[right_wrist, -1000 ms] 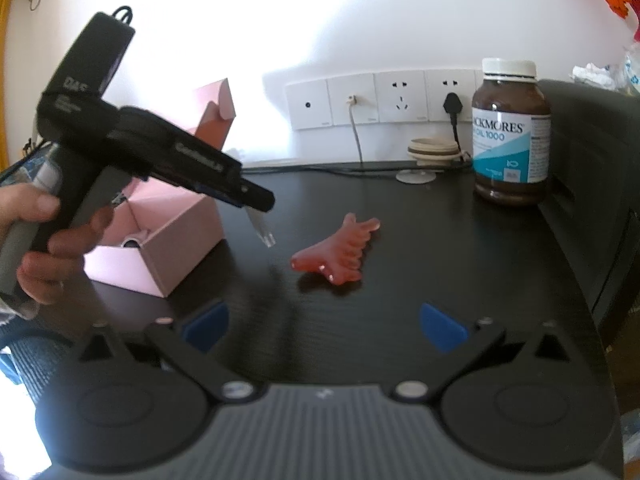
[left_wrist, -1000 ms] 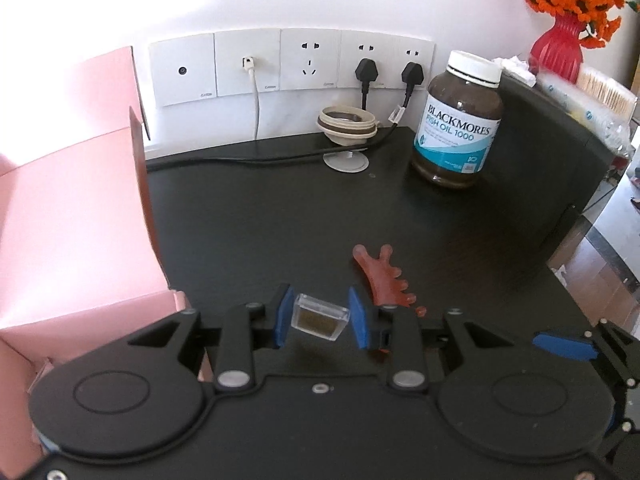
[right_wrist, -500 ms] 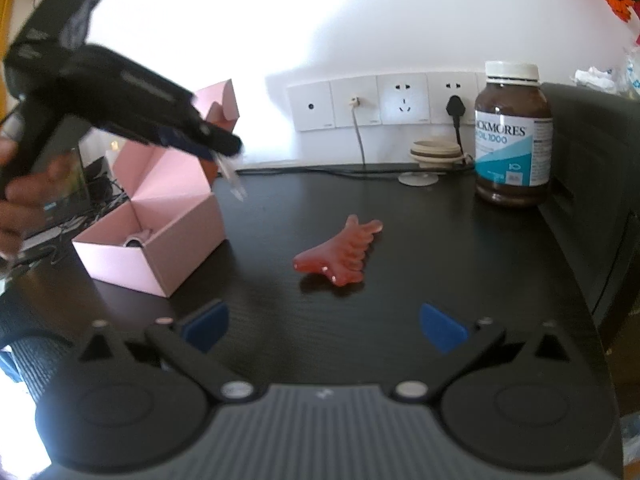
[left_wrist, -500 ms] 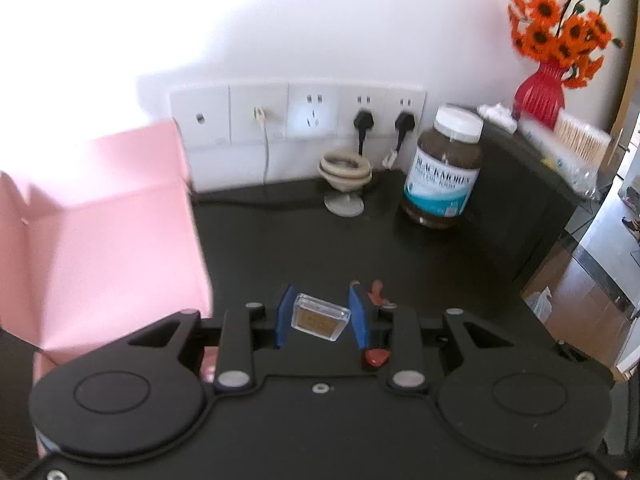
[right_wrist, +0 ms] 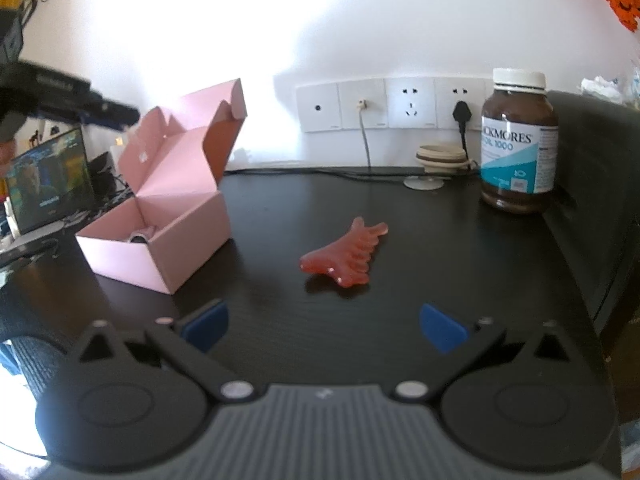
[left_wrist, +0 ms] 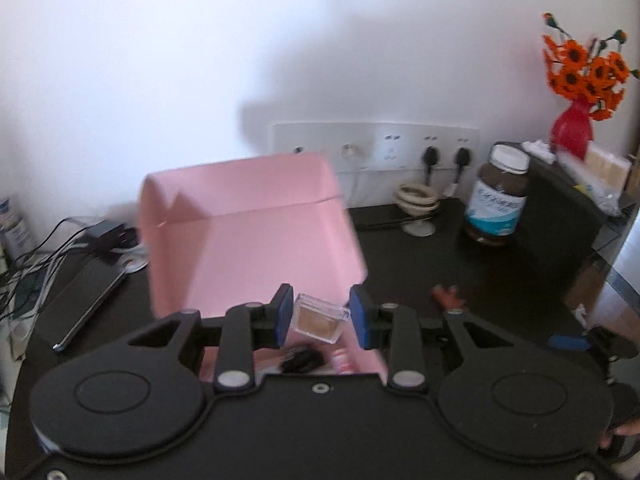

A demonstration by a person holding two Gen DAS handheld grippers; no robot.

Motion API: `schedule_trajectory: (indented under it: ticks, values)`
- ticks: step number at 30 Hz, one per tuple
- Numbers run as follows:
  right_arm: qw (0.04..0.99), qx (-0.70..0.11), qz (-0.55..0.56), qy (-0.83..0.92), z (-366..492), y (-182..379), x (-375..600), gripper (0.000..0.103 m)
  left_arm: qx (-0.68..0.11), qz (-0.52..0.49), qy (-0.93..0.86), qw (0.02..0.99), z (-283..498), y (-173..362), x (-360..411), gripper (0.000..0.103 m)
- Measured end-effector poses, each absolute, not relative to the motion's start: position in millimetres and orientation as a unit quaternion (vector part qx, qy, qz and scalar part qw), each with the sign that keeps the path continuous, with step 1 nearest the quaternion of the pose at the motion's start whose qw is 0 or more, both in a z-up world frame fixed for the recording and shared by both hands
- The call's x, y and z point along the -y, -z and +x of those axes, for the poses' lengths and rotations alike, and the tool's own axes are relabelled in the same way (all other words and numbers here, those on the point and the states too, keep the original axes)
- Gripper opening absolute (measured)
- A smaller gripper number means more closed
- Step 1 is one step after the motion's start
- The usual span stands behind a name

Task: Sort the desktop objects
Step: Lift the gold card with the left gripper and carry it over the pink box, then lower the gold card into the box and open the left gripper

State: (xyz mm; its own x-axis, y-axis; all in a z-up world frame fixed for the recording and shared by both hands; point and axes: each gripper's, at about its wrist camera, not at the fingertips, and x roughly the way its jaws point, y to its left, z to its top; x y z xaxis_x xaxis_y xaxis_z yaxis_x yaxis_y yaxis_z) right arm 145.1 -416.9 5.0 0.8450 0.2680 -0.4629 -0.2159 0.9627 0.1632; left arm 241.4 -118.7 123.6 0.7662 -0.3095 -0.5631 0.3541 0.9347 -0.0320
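The left hand-held gripper [left_wrist: 320, 316] grips a small clear plastic case [left_wrist: 319, 318]; the open pink cardboard box [left_wrist: 256, 240] lies directly beneath and ahead. The right hand-held gripper [right_wrist: 324, 326], jaws wide and empty, sits farther from the box.

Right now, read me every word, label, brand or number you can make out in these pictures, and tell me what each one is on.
"CKMORES": brown supplement bottle, label partly turned away.
"OIL 1000": same bottle label, under the brand.
Small print on the label's side: too small to read.
White lettering on the left gripper body: blurred, unreadable.
Captions on the small screen: too small to read.
The bottle label in the left wrist view: blurred.
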Motion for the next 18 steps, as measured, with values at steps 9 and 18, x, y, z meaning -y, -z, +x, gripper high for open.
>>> schedule_trajectory:
  ticks: [9,18]
  values:
    - [0.962,-0.233,0.040,-0.133,145.8,-13.8,405.0,0.102,-0.327,-0.001,0.159,0.932,257.5,-93.2,92.6,0.031]
    - [0.961,-0.241,0.051,-0.128,146.7,-9.5,407.6,0.102,-0.355,-0.023,0.142,0.924,281.9,-60.8,93.3,0.031]
